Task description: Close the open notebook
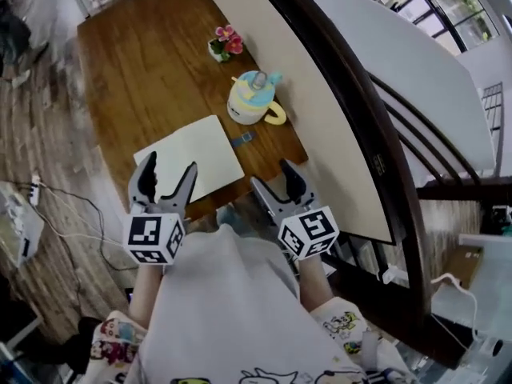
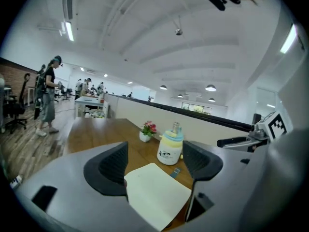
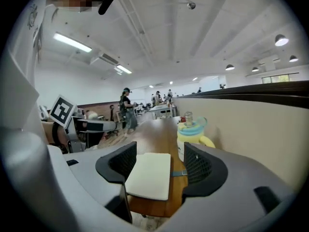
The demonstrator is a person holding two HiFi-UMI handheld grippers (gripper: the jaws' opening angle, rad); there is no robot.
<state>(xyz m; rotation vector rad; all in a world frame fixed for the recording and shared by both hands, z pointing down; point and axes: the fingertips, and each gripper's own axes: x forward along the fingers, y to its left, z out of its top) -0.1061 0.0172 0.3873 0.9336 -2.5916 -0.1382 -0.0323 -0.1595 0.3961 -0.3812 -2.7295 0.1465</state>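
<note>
Fingers (image 2: 112, 168) apart on left gripper (image 1: 171, 163), right gripper (image 1: 270, 173) | notebook (image 1: 196, 152) near corner hidden

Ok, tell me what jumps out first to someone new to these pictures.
A cream notebook lies flat near the front edge of the wooden table, with a blue tab poking out on its right side. Behind it stand a yellow-and-blue mug and a small pot of pink flowers. The left gripper and right gripper hover at the near edge, both open and empty.

Glossy wooden table (image 1: 152, 78), matt paper notebook (image 1: 192, 157)
</note>
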